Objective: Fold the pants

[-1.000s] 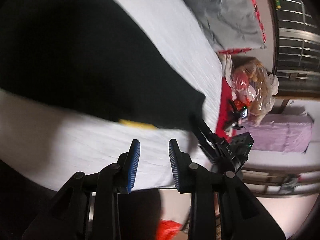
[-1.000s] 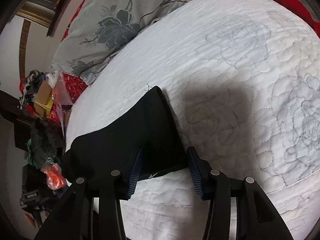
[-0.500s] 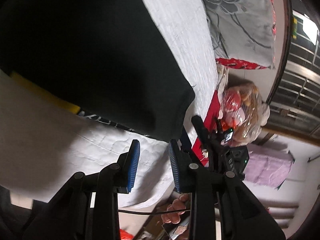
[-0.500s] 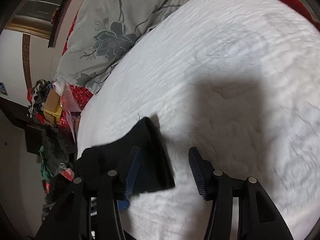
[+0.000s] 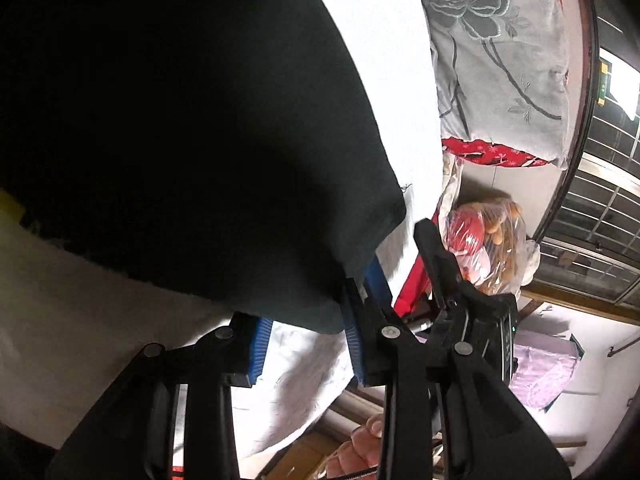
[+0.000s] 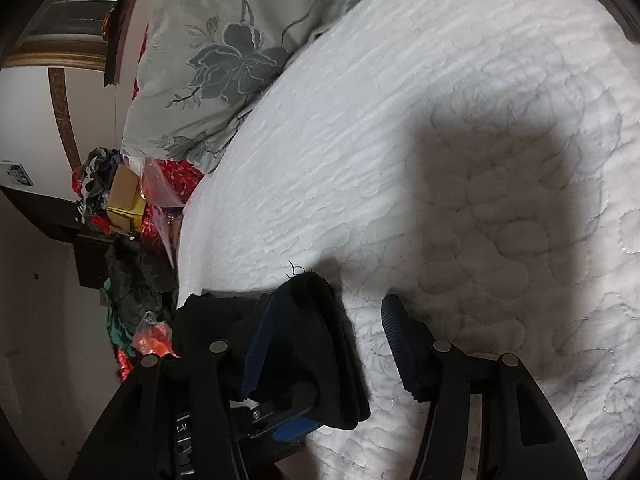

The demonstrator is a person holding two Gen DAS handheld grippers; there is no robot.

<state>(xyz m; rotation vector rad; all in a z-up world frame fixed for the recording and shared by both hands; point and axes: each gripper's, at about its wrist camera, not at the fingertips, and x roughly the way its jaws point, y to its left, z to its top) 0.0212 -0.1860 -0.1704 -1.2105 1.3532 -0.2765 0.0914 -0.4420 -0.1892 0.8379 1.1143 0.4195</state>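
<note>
**Corner of the pants between parted fingers**

The black pants (image 5: 180, 120) lie on the white bed (image 6: 460, 140), their corner at the near edge. The left gripper (image 5: 306, 334) stands ajar over that corner; the right gripper (image 6: 324, 348), just widening, straddles it unclamped. Seat both deeper before closing.

From the black pants (image 6: 320, 344), I see bare white quilt (image 6: 460, 168) lying open beyond and to the right; a grey floral pillow (image 6: 224, 52) blocks the far-left side.
</note>
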